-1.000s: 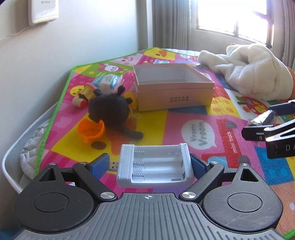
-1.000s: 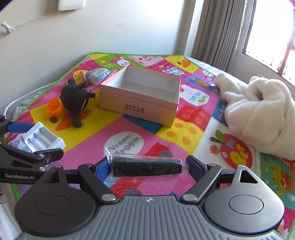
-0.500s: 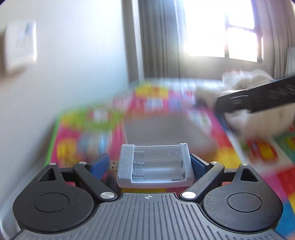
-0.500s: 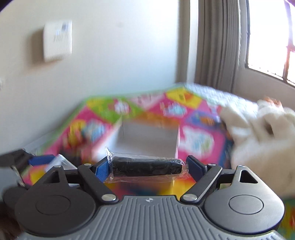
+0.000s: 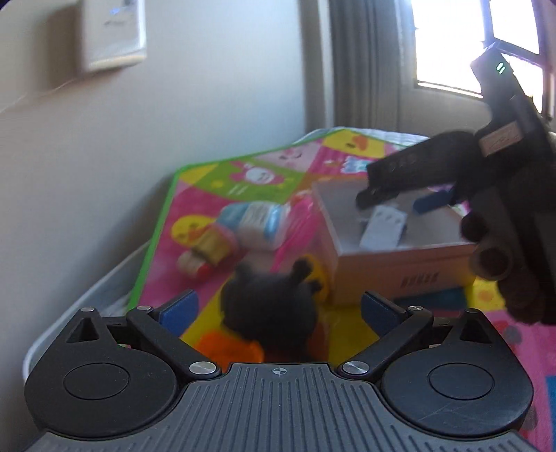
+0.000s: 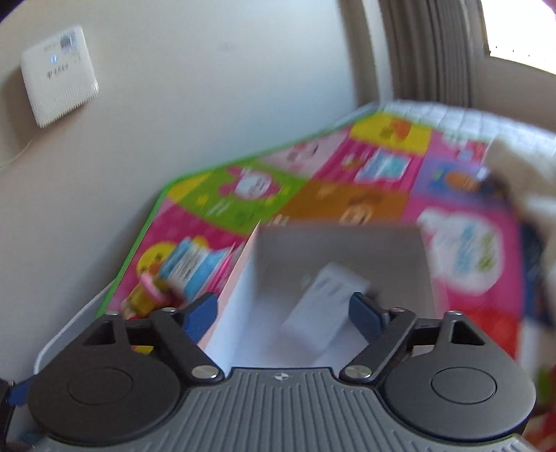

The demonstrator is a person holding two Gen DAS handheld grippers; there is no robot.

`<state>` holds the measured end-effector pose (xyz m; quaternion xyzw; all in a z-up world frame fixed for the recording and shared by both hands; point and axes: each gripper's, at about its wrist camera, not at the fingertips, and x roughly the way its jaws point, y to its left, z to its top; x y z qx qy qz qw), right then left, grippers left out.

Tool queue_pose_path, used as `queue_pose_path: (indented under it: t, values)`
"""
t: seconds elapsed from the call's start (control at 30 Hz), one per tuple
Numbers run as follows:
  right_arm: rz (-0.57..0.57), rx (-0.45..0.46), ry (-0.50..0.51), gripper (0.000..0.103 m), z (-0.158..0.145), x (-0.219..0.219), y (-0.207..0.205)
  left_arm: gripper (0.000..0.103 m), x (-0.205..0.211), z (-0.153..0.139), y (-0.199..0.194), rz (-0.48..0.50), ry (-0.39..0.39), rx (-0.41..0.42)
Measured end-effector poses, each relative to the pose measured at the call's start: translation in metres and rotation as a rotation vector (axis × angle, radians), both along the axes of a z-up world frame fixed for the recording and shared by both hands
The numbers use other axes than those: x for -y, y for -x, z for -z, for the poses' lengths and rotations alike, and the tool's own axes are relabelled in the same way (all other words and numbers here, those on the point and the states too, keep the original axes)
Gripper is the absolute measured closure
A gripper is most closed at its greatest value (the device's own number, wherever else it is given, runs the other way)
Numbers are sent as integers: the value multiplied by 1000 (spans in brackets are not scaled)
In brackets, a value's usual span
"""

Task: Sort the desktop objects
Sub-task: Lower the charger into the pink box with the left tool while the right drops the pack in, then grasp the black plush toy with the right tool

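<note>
White battery holder (image 5: 382, 231) lying inside the open cardboard box (image 5: 399, 267) on the colourful mat (image 5: 208, 180), right gripper (image 5: 399, 198) above it with fingers apart and empty, left gripper (image 5: 278, 307) fingers wide, empty, black plush toy (image 5: 269, 306) and orange cup (image 5: 229, 347) just ahead.

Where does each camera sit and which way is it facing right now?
Left wrist: behind the open left tool, facing the black plush and box; the right tool hangs over the box.
Right wrist: behind the open right tool, looking down into the box at the battery holder.
Shared: box, battery holder, mat, wall unit.
</note>
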<state>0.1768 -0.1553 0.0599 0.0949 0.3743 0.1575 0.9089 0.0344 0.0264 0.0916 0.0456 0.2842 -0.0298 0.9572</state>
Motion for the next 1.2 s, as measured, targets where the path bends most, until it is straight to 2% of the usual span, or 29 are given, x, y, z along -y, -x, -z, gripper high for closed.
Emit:
queue_pose_path:
  t: [0.07,0.13,0.2,0.27,0.33,0.37,0.4,0.47,0.5,0.63,0.77,0.8,0.87,0.93,1.0,1.13,1.2]
  values:
    - [-44,-54,-21,25,20,-21,0,1,-14,5,8,-38,33,-24]
    - [-92,-70,-4,24,29,-36,5,1,-23,12,12,-26,57,-60]
    - [-144,-76,35,24,29,-43,18,0,-30,16,15,-16,60,-89]
    - [-214,-105,14,24,26,-39,30,0,-37,21,18,-16,71,-115]
    - [-242,-108,58,25,23,-36,49,0,-42,26,21,-24,80,-137]
    - [-212,-71,95,25,17,-32,62,0,-45,28,22,-30,83,-142]
    - [-192,7,147,25,9,-31,77,0,-48,30,23,-36,89,-146]
    - [-201,187,245,25,-6,-40,108,0,-52,33,25,-50,97,-158]
    - [-222,240,280,25,-10,-49,119,0,-54,35,26,-58,96,-164]
    - [-323,337,397,26,-6,-104,123,0,-57,40,37,-66,86,-184]
    - [-385,326,481,25,15,-157,94,0,-62,38,45,-75,87,-178]
    - [-404,304,509,21,23,-167,88,0,-64,37,46,-84,88,-178]
    - [-448,251,558,19,42,-180,77,0,-68,36,46,-95,96,-179]
    - [-435,287,620,34,49,-181,81,0,-70,35,47,-102,100,-178]
    - [-416,291,560,40,34,-169,90,0,-70,34,47,-96,102,-175]
    - [-368,308,407,40,-9,-125,123,0,-66,35,48,-80,99,-180]
    - [-339,268,322,39,-23,-95,139,0,-62,35,49,-64,95,-180]
